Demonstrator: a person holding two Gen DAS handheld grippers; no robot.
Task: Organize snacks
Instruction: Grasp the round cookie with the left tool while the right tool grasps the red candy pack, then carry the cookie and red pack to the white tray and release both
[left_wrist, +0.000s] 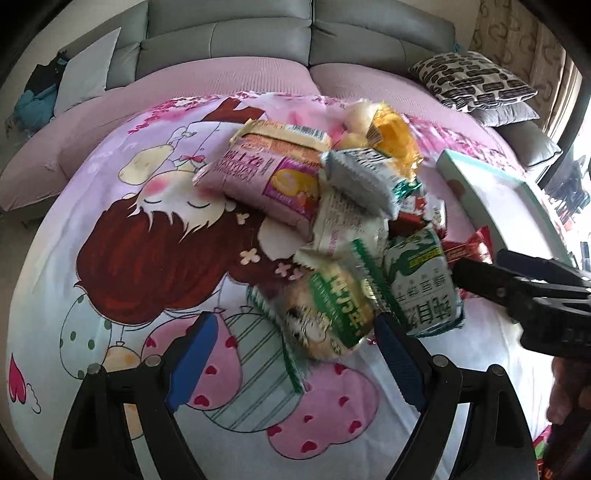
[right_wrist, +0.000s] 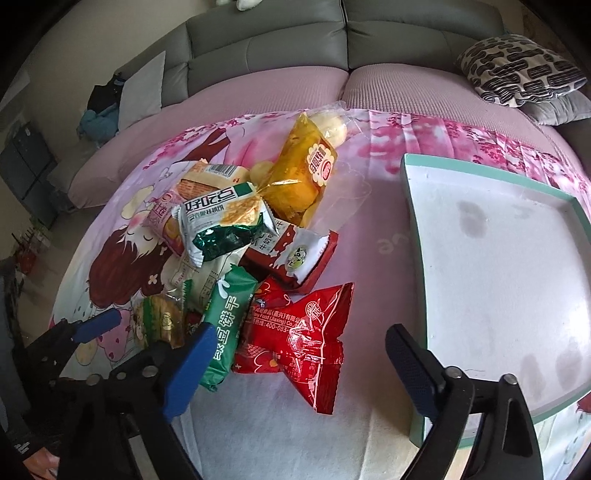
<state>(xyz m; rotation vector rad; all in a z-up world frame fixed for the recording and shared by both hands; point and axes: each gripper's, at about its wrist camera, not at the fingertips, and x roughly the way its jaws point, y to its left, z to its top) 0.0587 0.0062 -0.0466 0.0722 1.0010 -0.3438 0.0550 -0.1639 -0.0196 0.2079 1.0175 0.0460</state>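
Note:
A pile of snack packets lies on a cartoon-print cloth (left_wrist: 122, 221). In the left wrist view, my left gripper (left_wrist: 295, 354) is open, its blue pads on either side of a clear green-striped cookie packet (left_wrist: 328, 314); a green biscuit packet (left_wrist: 424, 284) and a pink packet (left_wrist: 266, 173) lie beyond. In the right wrist view, my right gripper (right_wrist: 295, 365) is open around the near end of a red packet (right_wrist: 303, 339), beside the green biscuit packet (right_wrist: 229, 325). A yellow packet (right_wrist: 303, 173) lies further back. A white tray with a teal rim (right_wrist: 410, 206) stands empty to the right.
A grey sofa (left_wrist: 258, 37) with a pink seat cover runs behind the cloth. A black-and-white patterned cushion (right_wrist: 524, 70) lies at the back right. The right gripper's black body (left_wrist: 524, 291) enters the left wrist view from the right; the left gripper (right_wrist: 85, 328) shows at the right view's left.

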